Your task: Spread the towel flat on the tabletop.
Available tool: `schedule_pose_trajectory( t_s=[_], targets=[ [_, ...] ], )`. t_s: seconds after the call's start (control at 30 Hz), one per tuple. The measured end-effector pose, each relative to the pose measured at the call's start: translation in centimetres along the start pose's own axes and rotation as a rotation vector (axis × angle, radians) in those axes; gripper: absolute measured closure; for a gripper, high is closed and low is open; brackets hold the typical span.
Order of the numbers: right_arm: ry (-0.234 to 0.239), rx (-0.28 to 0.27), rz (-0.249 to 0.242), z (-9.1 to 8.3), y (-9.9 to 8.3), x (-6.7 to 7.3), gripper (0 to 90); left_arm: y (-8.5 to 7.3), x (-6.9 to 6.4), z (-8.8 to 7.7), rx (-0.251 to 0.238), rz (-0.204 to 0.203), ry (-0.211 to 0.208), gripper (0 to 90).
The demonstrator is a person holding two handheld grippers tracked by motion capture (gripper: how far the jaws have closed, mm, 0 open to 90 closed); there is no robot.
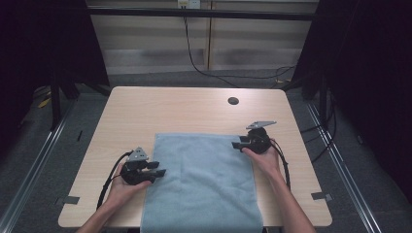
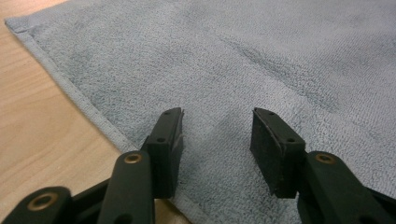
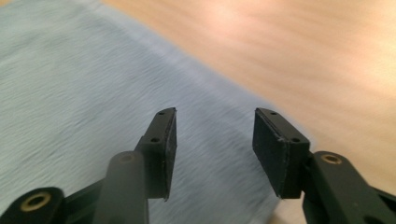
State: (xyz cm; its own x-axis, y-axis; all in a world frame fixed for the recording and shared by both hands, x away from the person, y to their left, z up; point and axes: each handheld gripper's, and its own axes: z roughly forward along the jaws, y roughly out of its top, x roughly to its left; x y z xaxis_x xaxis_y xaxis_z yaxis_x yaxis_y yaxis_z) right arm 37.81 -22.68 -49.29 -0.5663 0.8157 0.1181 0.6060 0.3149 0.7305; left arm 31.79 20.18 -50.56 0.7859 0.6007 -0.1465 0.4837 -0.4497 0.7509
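Observation:
A light blue towel lies flat on the wooden table, its near end hanging over the front edge. My left gripper sits at the towel's left edge, pointing right over the cloth. In the left gripper view the jaws stand open above the towel, with nothing between them. My right gripper is at the towel's far right corner and points left. In the right gripper view it is open over the towel's edge, holding nothing; that picture is blurred.
A dark round hole sits in the table's far right part. Bare wood lies left of the towel and also beyond its right edge. A black cable runs across the floor behind the table. Dark curtains flank both sides.

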Motion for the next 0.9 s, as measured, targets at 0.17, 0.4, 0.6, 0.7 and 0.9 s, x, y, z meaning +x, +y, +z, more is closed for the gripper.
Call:
schedule_pose_trajectory(
  t_s=[0.17, 0.4, 0.6, 0.7, 0.9],
  targets=[
    [-0.049, 0.009, 0.018, 0.9, 0.2, -1.0, 47.6, -0.1, -0.1, 0.0, -0.008, -0.003, 0.008, 55.1],
    [-0.095, 0.019, -0.014, 1.7, -0.4, -1.0, 46.0, -0.1, 0.1, 0.0, -0.012, -0.016, -0.007, 55.1],
    [-0.06, 0.019, -0.032, 1.0, -1.0, -0.1, 73.0, -0.5, -1.1, -0.9, 0.028, 0.008, -0.012, 56.5],
    [-0.03, 0.024, -0.033, 0.6, -1.4, 0.5, 81.9, -0.1, -0.9, -1.4, 0.017, -0.018, -0.027, 53.8],
    [-0.004, 0.054, -0.048, -0.3, -2.0, 2.1, 85.0, 1.7, 1.3, -0.9, 0.0, -0.064, 0.022, 50.0]
  ],
)
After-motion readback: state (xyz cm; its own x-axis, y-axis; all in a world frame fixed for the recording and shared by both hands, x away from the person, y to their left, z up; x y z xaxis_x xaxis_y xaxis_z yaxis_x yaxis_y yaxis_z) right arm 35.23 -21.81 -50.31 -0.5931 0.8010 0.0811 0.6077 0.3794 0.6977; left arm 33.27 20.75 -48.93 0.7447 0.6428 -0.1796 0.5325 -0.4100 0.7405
